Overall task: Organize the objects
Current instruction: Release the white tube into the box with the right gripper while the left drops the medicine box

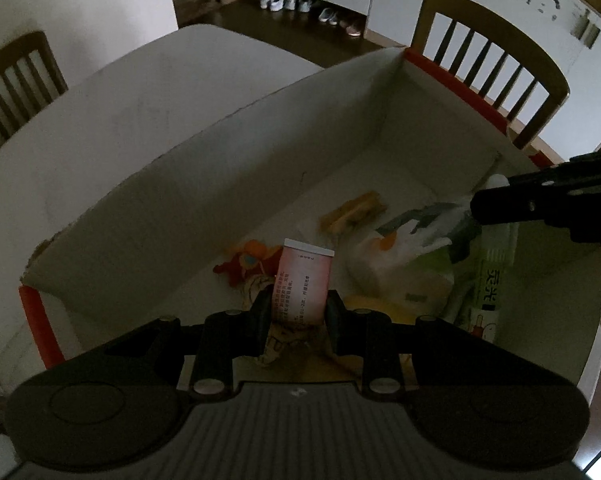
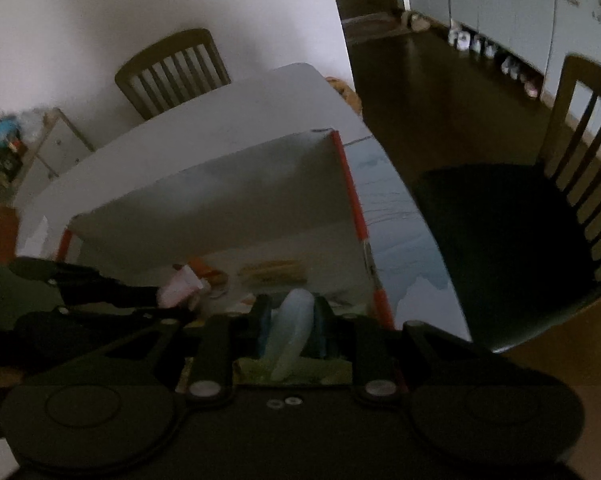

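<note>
A pink carton [image 1: 303, 280] with small printed text stands between the pads of my left gripper [image 1: 298, 312], which is shut on it over the inside of a white cardboard box [image 1: 228, 160] with red corner strips. My right gripper [image 2: 290, 320] is shut on a pale bluish-white tube [image 2: 292, 328] at the box's right end; from the left wrist view it shows as a black arm [image 1: 540, 204] holding the white tube tip [image 1: 494, 182]. The left gripper with the pink carton [image 2: 180, 290] appears at the left in the right wrist view.
Inside the box lie an orange toy [image 1: 246, 262], a yellow brush-like item [image 1: 354, 212], a plastic bag [image 1: 400, 268] and a green-and-white package [image 1: 488, 280]. The box sits on a white table [image 1: 140, 92]. Wooden chairs [image 1: 496, 64] stand around it; shoes line the far floor.
</note>
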